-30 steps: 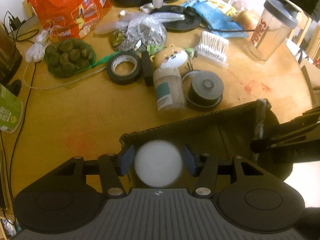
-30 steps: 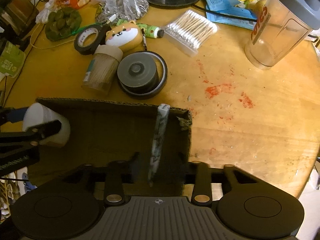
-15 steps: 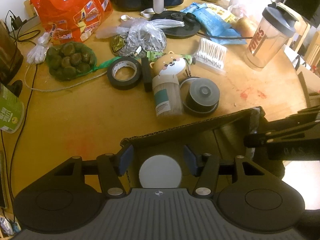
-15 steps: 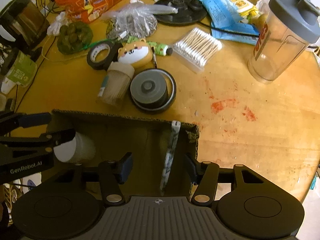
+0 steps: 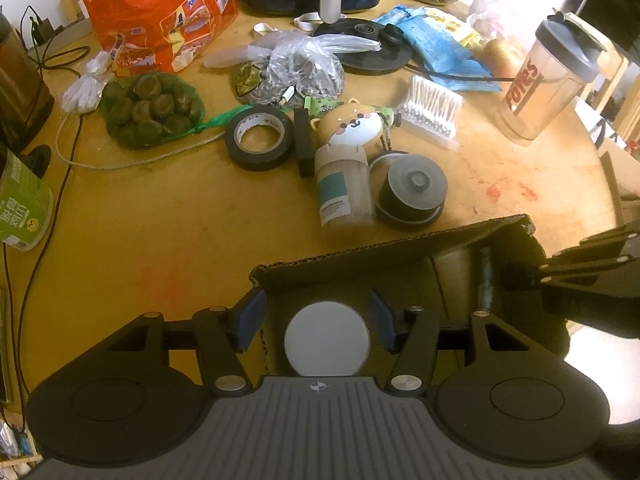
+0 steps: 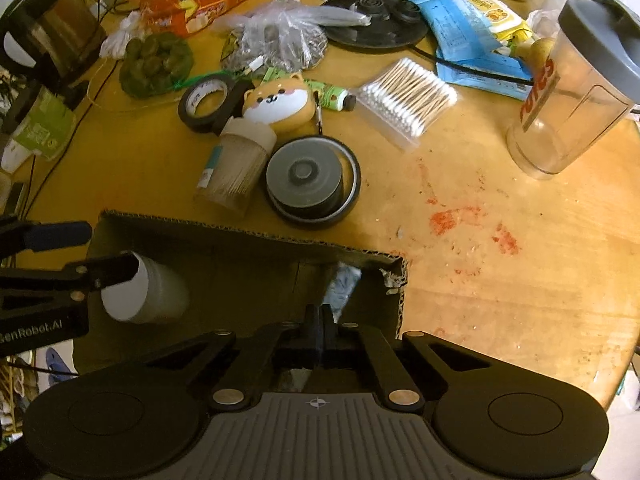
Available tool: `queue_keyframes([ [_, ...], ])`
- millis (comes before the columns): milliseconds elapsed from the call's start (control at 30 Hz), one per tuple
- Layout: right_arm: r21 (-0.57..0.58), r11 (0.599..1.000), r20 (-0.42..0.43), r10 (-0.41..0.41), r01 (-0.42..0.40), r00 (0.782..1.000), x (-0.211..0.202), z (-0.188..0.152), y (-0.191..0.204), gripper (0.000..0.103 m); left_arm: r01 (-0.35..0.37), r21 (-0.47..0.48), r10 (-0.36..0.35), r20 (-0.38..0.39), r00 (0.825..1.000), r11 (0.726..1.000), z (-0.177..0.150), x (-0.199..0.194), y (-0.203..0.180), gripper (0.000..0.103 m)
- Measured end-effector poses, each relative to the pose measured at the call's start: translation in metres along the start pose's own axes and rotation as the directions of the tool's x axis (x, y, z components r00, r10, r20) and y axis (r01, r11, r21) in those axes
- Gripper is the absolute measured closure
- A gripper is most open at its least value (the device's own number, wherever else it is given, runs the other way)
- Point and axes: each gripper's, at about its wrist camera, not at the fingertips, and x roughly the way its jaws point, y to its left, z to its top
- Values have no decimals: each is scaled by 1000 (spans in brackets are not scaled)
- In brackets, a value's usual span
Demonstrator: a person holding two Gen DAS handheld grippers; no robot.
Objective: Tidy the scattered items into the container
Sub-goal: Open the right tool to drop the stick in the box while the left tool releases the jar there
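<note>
Right gripper (image 6: 320, 330) newly closed, seemingly empty.

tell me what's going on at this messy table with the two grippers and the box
A person with a handheld gripper in each hand is tidying clutter into an open brown cardboard box. The left gripper hangs open over the box with a white cylindrical cup lying between its fingers, ungripped. The right gripper is shut at the box's other end, beside a pale blue-grey patterned stick inside. A black tape roll, toothpick jar and cotton swabs remain outside on the wooden table.
</note>
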Motion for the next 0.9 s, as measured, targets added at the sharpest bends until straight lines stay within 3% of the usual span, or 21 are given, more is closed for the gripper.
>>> queue_keyframes([
  [233,12,1000,-7,3,-3,1000,-2,-4,-4,100,6,-2,-6,6,1000,1000,-1,-2,-1,47],
  [333,32,999,5,17,-17,1000,-6,-3,-7,93,3,-7,-3,10,1000,1000,-1,-4,0,47],
  [400,50,999,15,20,-20,1000,-9,-2,-9,66,1,-12,-1,13,1000,1000,-1,-5,1,46],
  [433,57,998,21,15,-16,1000,-10,-1,-9,37,0,-15,0,15,1000,1000,-2,-6,1,44],
  [467,63,998,29,9,-11,1000,-12,1,-9,16,-3,-19,3,20,1000,1000,-2,-8,2,34],
  [500,69,998,37,3,-5,999,-13,2,-10,10,-6,-23,7,26,1000,1000,-2,-9,3,29],
  [633,61,998,52,18,-21,998,-16,8,-8,3,-18,-36,19,33,999,999,-3,-12,5,25],
  [700,57,998,60,29,-32,998,-18,11,-7,3,-23,-42,24,32,999,999,-3,-13,6,20],
  [900,31,999,75,42,-44,996,-19,20,-2,3,-26,-57,28,36,999,998,-6,-18,11,18],
])
